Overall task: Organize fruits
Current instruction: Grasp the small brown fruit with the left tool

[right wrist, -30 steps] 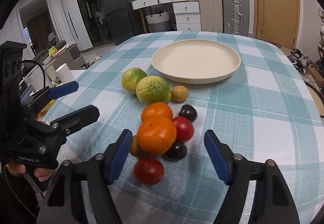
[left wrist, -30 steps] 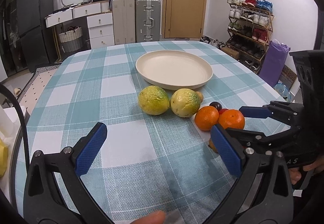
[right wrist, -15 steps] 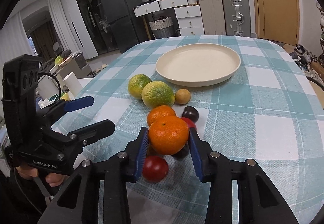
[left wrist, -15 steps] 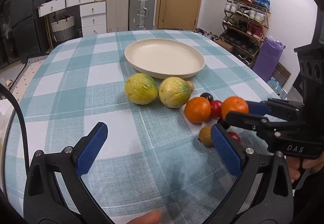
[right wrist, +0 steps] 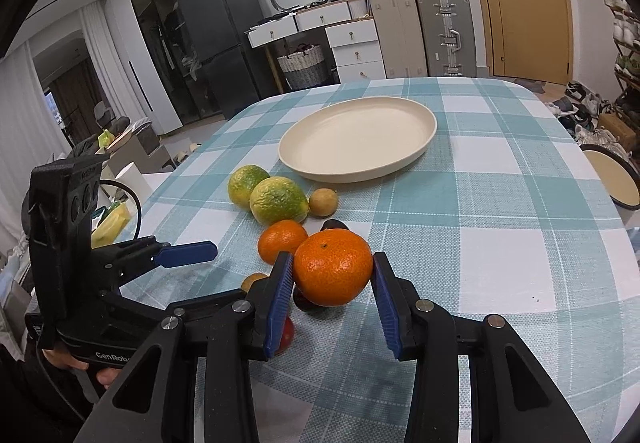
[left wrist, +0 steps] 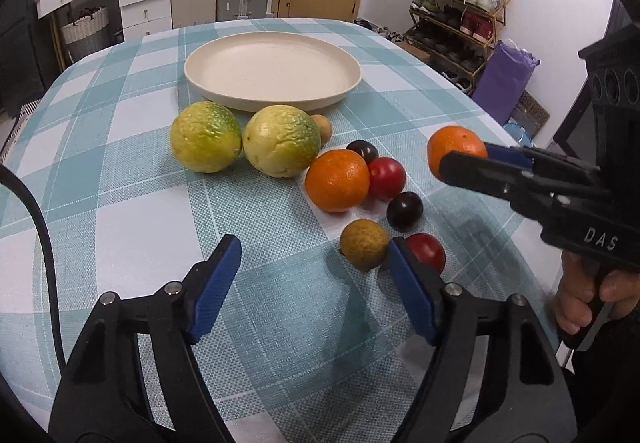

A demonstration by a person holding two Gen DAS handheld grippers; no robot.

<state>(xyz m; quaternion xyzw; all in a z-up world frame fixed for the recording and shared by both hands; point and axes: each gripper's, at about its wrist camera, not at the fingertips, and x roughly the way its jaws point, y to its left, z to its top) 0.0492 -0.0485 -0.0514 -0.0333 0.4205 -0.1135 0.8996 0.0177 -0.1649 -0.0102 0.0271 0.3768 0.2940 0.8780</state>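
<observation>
Right wrist view showed the right gripper (right wrist: pixel 333 285) clamped on an orange (right wrist: pixel 333 267), held off the checked table (right wrist: pixel 500 235) above the other fruit. A second orange (right wrist: pixel 282 246), two green-yellow citrus (right wrist: pixel 278 199) and a small brown fruit (right wrist: pixel 323 202) lay between it and the cream plate (right wrist: pixel 356 141), which sat toward the table's far edge with bare cloth along the right side. Left wrist view showed the left gripper (left wrist: pixel 310 285) spread wide and holding nothing, low over the near part of the table, with another brown fruit (left wrist: pixel 363 245) and a red fruit (left wrist: pixel 426 251) beside its right finger.
</observation>
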